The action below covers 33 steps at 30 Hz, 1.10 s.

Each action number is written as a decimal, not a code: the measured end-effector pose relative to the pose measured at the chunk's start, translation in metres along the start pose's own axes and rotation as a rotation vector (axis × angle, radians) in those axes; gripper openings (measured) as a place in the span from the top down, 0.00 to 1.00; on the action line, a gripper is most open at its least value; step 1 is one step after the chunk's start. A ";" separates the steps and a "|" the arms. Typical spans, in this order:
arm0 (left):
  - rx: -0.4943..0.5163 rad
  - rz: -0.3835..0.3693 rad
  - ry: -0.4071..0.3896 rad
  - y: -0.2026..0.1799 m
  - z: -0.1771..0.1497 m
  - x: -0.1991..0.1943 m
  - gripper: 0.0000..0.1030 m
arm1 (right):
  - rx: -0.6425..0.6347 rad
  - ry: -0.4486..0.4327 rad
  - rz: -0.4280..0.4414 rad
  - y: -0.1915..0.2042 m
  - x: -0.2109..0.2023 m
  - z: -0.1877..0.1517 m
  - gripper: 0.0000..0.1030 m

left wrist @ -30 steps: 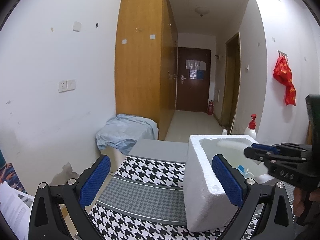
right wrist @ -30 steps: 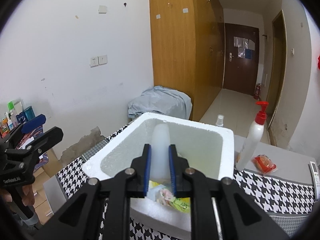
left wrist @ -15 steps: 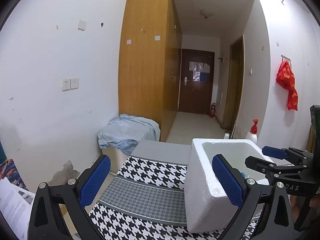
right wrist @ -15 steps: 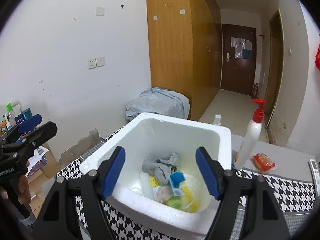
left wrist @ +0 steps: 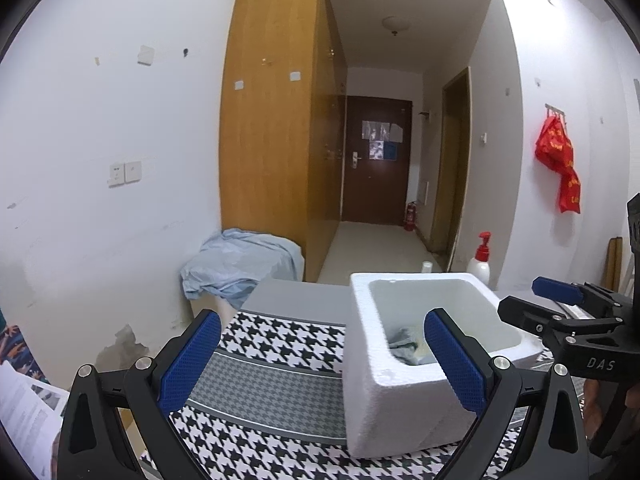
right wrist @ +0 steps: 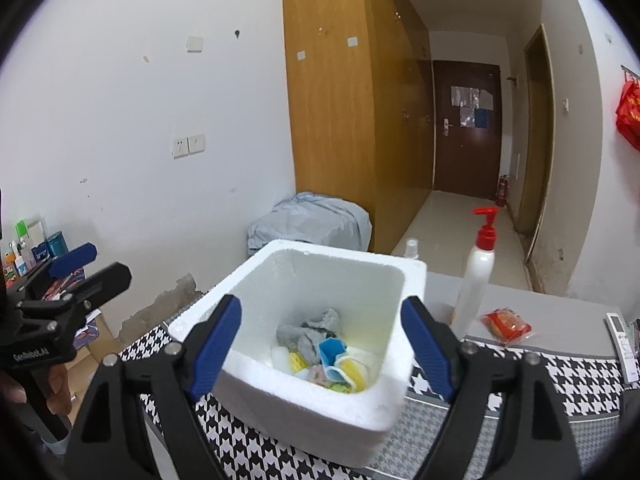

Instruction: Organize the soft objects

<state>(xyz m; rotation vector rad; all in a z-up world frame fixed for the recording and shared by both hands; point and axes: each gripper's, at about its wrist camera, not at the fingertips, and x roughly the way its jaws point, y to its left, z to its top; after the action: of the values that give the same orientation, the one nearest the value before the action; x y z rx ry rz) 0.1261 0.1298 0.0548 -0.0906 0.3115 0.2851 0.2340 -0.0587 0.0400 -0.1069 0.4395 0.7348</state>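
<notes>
Soft things (right wrist: pixel 320 350) lie in a pile at the bottom of the white foam box (right wrist: pixel 256 394) on the checkered worktop (right wrist: pixel 560 384). Right gripper (right wrist: pixel 322 350) hangs over the box, spread wide with nothing in it. Left gripper (left wrist: pixel 322 364) is at its 9 o'clock side, spread wide too.

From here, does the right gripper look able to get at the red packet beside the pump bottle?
Probably yes. The right gripper is open and empty, and the red packet lies uncovered on the table past the foam box, the pump bottle standing just beside it.

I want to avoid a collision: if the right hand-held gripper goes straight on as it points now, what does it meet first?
Probably the white foam box: the open right hand-held gripper points into it, toward the grey cloth inside. Depth is unclear.
</notes>
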 end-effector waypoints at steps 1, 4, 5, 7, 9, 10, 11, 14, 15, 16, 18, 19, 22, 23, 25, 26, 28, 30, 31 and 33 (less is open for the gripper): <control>0.002 -0.005 0.000 -0.003 0.000 -0.001 0.01 | 0.003 -0.007 -0.005 -0.002 -0.004 -0.001 0.09; 0.006 -0.006 0.003 -0.009 0.000 -0.002 0.01 | 0.011 -0.027 -0.020 -0.006 -0.013 -0.001 0.04; 0.007 -0.008 0.002 -0.010 0.000 -0.003 0.01 | 0.017 -0.031 -0.020 -0.007 -0.017 -0.001 0.03; 0.018 -0.019 0.003 -0.017 -0.001 -0.006 0.01 | 0.020 -0.039 -0.027 -0.010 -0.022 -0.002 0.00; 0.028 -0.023 0.001 -0.022 -0.001 -0.009 0.01 | 0.025 -0.044 -0.032 -0.012 -0.028 -0.004 0.00; 0.034 -0.026 -0.001 -0.025 -0.002 -0.012 0.01 | 0.028 -0.049 -0.034 -0.014 -0.032 -0.005 0.00; 0.038 -0.027 -0.004 -0.028 -0.001 -0.014 0.01 | 0.030 -0.055 -0.036 -0.015 -0.036 -0.005 0.00; 0.055 -0.036 -0.021 -0.037 0.000 -0.023 0.01 | 0.026 -0.067 -0.046 -0.016 -0.048 -0.008 0.00; 0.056 -0.043 -0.026 -0.040 0.001 -0.027 0.01 | 0.026 -0.072 -0.051 -0.016 -0.054 -0.009 0.00; 0.058 -0.048 -0.029 -0.044 0.001 -0.029 0.01 | 0.027 -0.078 -0.055 -0.017 -0.059 -0.010 0.00; 0.066 -0.059 -0.035 -0.049 0.001 -0.035 0.01 | 0.033 -0.090 -0.066 -0.018 -0.068 -0.011 0.00; 0.070 -0.066 -0.040 -0.052 0.001 -0.037 0.01 | 0.039 -0.096 -0.073 -0.020 -0.074 -0.012 0.00; 0.069 -0.072 -0.062 -0.060 0.001 -0.046 0.01 | 0.041 -0.109 -0.095 -0.021 -0.088 -0.017 0.00; 0.071 -0.072 -0.067 -0.063 -0.001 -0.048 0.01 | 0.042 -0.113 -0.105 -0.021 -0.092 -0.018 0.00; 0.073 -0.089 -0.074 -0.068 -0.002 -0.054 0.01 | 0.043 -0.121 -0.119 -0.021 -0.101 -0.022 0.00; 0.075 -0.096 -0.077 -0.070 -0.002 -0.056 0.01 | 0.043 -0.125 -0.124 -0.021 -0.105 -0.024 0.00; 0.088 -0.093 -0.091 -0.076 -0.003 -0.062 0.01 | 0.049 -0.136 -0.133 -0.022 -0.115 -0.027 0.00; 0.096 -0.086 -0.106 -0.079 -0.004 -0.067 0.01 | 0.057 -0.146 -0.140 -0.023 -0.123 -0.030 0.00; 0.097 -0.093 -0.108 -0.081 -0.005 -0.069 0.01 | 0.056 -0.148 -0.145 -0.023 -0.126 -0.031 0.00; 0.094 -0.107 -0.109 -0.082 -0.007 -0.073 0.01 | 0.052 -0.157 -0.159 -0.021 -0.132 -0.035 0.00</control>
<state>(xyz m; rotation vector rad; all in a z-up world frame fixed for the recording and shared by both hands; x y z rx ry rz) 0.0818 0.0312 0.0749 0.0014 0.2105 0.1684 0.1493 -0.1657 0.0635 -0.0343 0.2963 0.5707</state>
